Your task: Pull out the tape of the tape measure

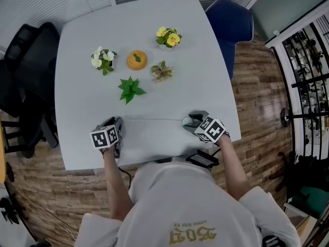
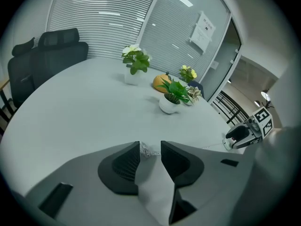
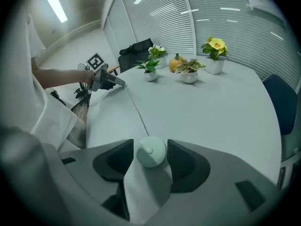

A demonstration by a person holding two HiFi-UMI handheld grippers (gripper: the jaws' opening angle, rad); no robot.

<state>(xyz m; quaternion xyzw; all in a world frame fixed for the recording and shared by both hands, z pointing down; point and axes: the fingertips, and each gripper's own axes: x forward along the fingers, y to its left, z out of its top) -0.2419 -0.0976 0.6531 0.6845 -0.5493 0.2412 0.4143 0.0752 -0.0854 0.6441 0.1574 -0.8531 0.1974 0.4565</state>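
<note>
Right claw (image 3: pixel 150 144) grips the round tape measure case (image 3: pixel 151 153). Tape (image 1: pixel 154 119) runs flat along the worktop (image 1: pixel 205 86) straight to the left claw (image 2: pixel 150 146). Its jaws stand apart, tape tip (image 2: pixel 148 151) loose between them. Probably needs re-pinching there.

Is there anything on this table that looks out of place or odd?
Nothing is spilled or damaged. Only the tape stands out: it lies drawn out across the table, from the case in the right gripper to the open jaws of the left gripper.
</note>
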